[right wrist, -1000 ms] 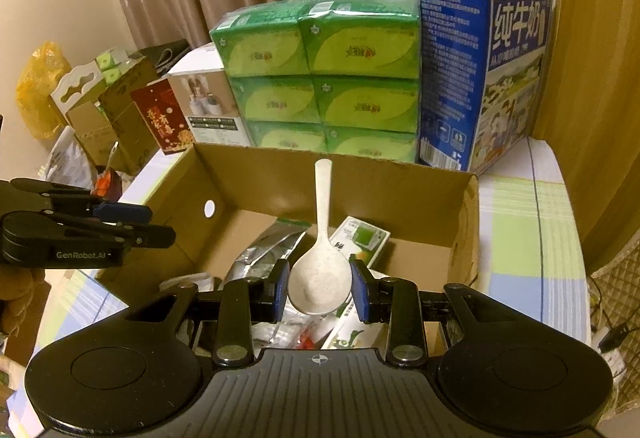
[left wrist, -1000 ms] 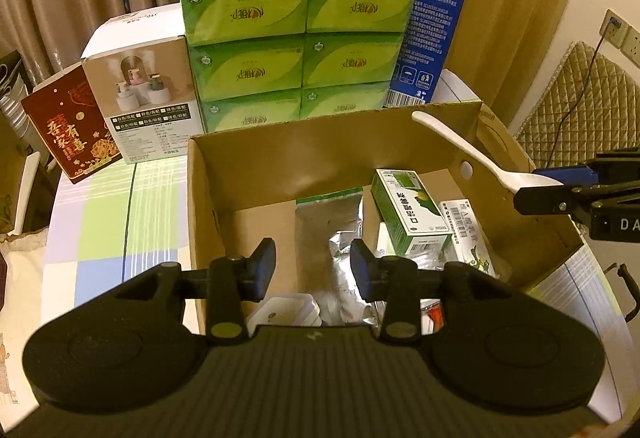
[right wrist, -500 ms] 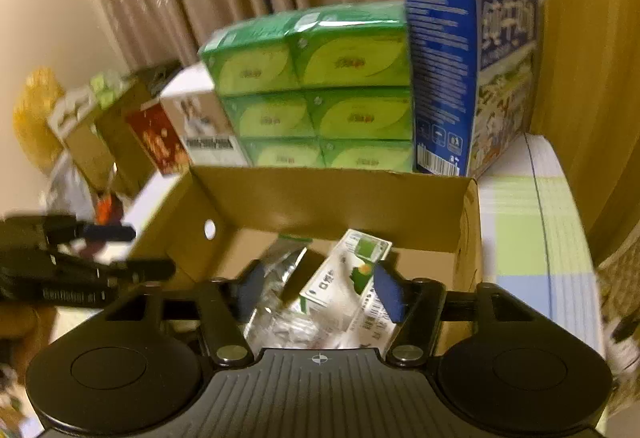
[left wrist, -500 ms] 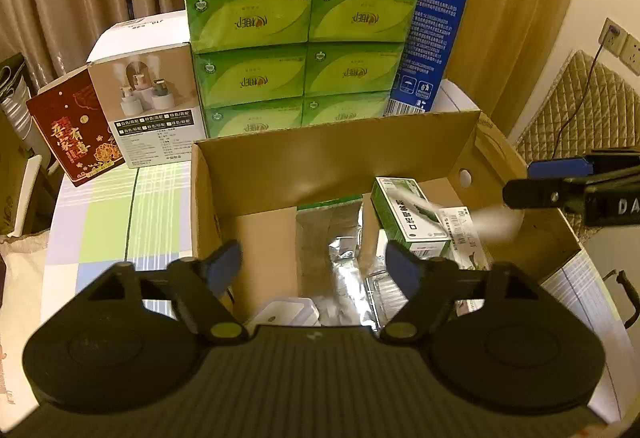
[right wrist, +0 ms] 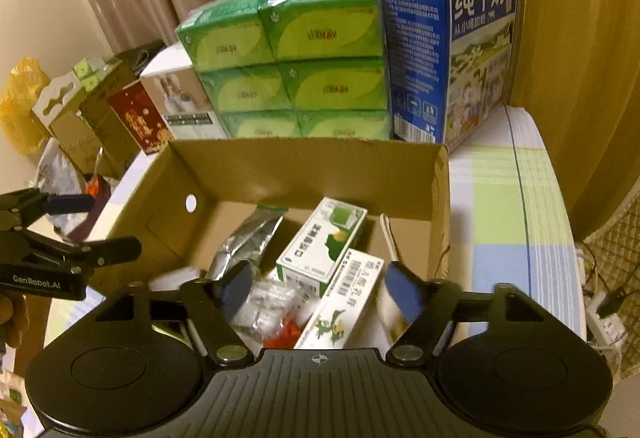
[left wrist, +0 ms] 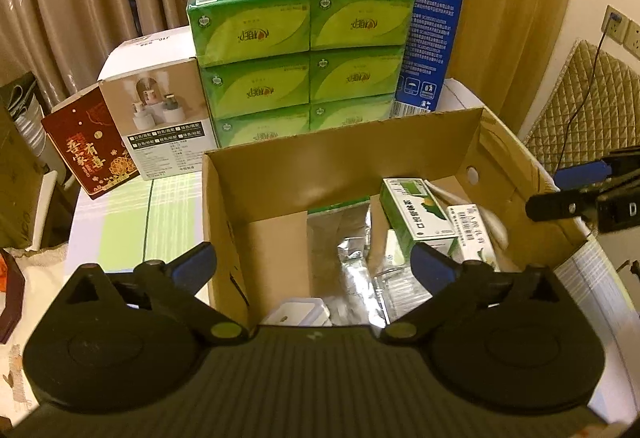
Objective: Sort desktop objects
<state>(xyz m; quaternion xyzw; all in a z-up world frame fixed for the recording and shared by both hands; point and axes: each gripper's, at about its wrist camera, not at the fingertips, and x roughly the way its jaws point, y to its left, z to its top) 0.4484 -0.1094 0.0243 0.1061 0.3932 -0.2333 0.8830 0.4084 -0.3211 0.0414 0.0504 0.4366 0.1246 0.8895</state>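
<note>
Having let the white spoon [right wrist: 387, 234] drop into the cardboard box [right wrist: 304, 166], the right gripper [right wrist: 316, 288] now gapes wide and empty, like the left gripper [left wrist: 314, 264], so that item looks sorted.

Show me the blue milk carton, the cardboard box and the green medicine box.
blue milk carton [right wrist: 480, 50], right wrist view, picture side.
cardboard box [right wrist: 308, 168], right wrist view, far inner wall.
green medicine box [left wrist: 416, 212], left wrist view, top face.

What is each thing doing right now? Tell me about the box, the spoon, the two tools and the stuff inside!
Cardboard box: open on top, holding items.
White spoon: lying in the box against its right wall.
Green medicine box: lying flat inside.
Silver foil bag: lying inside, crumpled.
Left tool: open, empty.
Right tool: open, empty.
Green tissue packs: stacked, wrapped.
</note>
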